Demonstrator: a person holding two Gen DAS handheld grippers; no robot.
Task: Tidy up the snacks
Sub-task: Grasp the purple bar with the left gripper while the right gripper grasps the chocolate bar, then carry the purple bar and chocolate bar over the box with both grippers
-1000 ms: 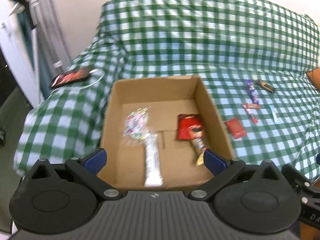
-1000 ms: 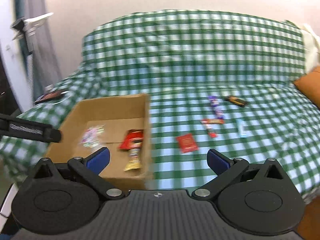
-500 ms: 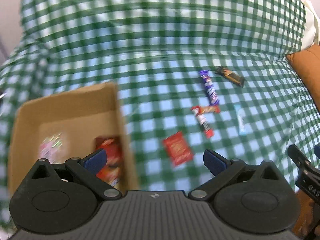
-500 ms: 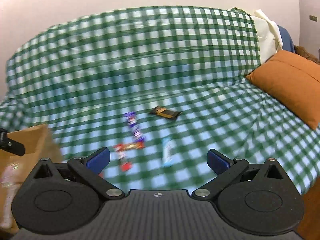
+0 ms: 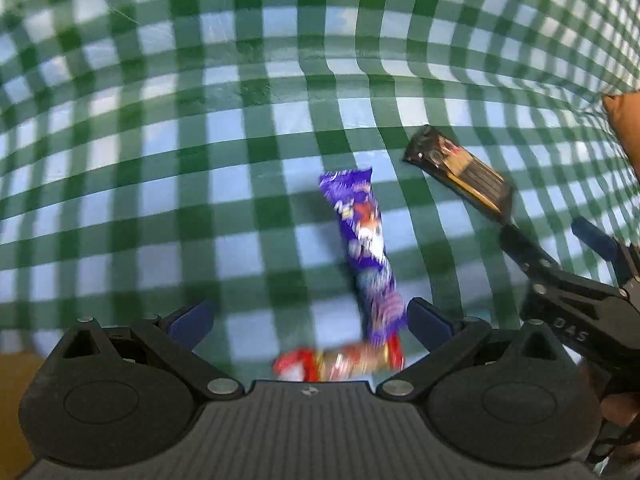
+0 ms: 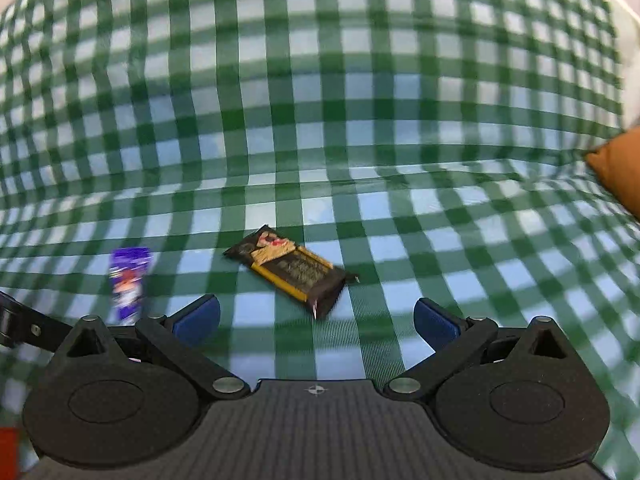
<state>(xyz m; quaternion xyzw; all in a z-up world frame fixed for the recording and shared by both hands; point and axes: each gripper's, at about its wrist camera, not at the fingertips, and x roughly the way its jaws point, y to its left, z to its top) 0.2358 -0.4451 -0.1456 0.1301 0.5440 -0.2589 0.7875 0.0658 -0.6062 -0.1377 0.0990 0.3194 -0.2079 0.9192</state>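
Observation:
A purple snack bar (image 5: 364, 248) lies on the green checked sofa cover, its near end between the fingers of my open left gripper (image 5: 308, 320). A red and yellow wrapper (image 5: 340, 362) lies just under that end. The dark brown and gold bar (image 5: 460, 170) rests further right. In the right wrist view that same dark bar (image 6: 294, 270) lies just ahead of my open right gripper (image 6: 316, 318), and the purple bar (image 6: 128, 284) shows at the left. The right gripper (image 5: 568, 264) also appears at the right edge of the left wrist view.
The green checked cover (image 6: 320, 100) rises into the sofa back behind the snacks. An orange cushion (image 6: 620, 168) sits at the right edge. A corner of brown cardboard (image 5: 16, 400) shows at the lower left of the left wrist view.
Both grippers swung right from the cardboard box and dropped close to the sofa seat. The left one now hovers over the purple bar, the right one in front of the dark bar.

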